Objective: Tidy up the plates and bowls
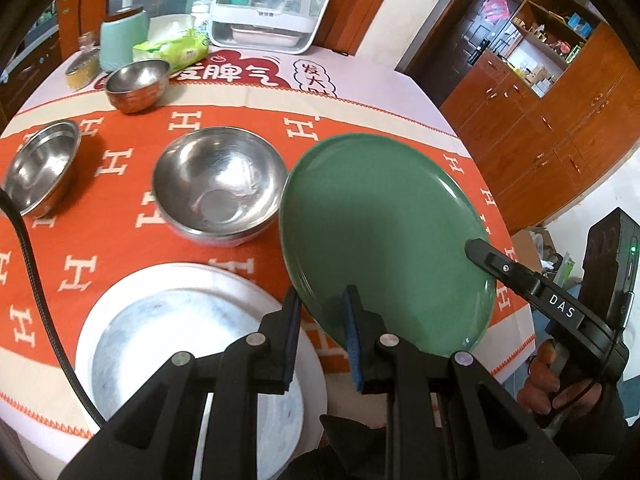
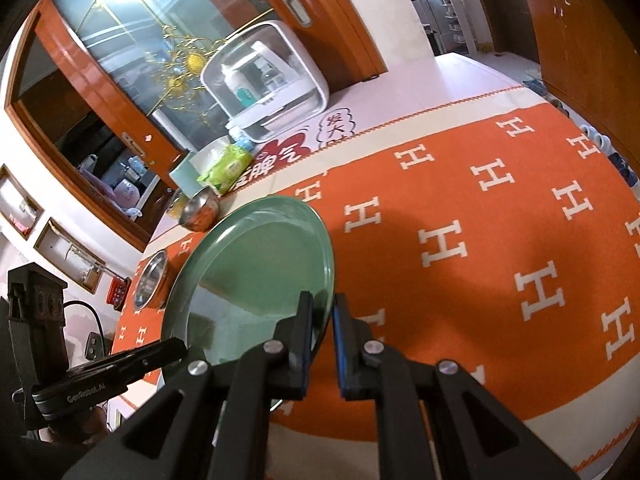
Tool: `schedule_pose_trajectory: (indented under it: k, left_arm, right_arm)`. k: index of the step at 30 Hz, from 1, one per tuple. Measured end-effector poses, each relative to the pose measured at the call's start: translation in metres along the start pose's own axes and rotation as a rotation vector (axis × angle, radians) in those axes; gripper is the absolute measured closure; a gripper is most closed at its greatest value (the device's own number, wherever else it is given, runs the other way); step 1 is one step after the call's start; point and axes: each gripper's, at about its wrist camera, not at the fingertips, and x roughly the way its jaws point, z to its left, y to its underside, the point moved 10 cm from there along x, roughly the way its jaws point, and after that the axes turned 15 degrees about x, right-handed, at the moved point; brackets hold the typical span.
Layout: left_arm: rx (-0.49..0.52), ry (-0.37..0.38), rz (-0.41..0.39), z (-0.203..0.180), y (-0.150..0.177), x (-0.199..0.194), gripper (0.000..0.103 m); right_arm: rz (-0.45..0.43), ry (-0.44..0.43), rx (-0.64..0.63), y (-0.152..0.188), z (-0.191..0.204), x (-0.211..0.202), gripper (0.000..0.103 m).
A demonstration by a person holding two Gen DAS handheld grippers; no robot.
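Observation:
A green plate (image 1: 384, 236) is held tilted above the orange tablecloth. My left gripper (image 1: 322, 320) is shut on its near rim. My right gripper (image 2: 322, 316) is shut on the plate's other rim (image 2: 256, 264); one of its fingers (image 1: 486, 256) also shows in the left wrist view. A white marbled plate (image 1: 120, 320) lies on the table below my left gripper. A large steel bowl (image 1: 218, 186) sits mid-table, a steel bowl (image 1: 40, 168) at the left, a smaller steel bowl (image 1: 138, 84) further back.
At the table's back stand a white dish cabinet (image 1: 272, 0), a mint green container (image 1: 120, 38) and a green wipes pack (image 1: 176, 48). Wooden cupboards (image 1: 560, 120) stand to the right. A black cable (image 1: 36, 288) crosses the left side.

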Motion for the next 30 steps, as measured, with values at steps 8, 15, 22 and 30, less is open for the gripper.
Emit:
schedule_pose_trajectory:
  k: [8,15,22,30]
  left_arm:
    - [-0.022,-0.022,-0.019,0.008,0.023,-0.031,0.084]
    - [-0.062,-0.037,0.001,0.018,0.049,-0.048,0.084]
    - [-0.131,-0.057,0.028,0.034,0.074,-0.057,0.084]
    - [-0.192,-0.077,0.093,0.056,0.103,-0.056,0.084]
  right_arm:
    - [0.013,-0.027,-0.038,0.023,0.024,-0.011,0.093]
    - [0.039,-0.036,-0.083,0.045,0.040,-0.014,0.093]
    - [0.101,-0.018,-0.145,0.075,0.052,-0.006,0.092]
    - [0.170,0.006,-0.190,0.104,0.061,0.011,0.091]
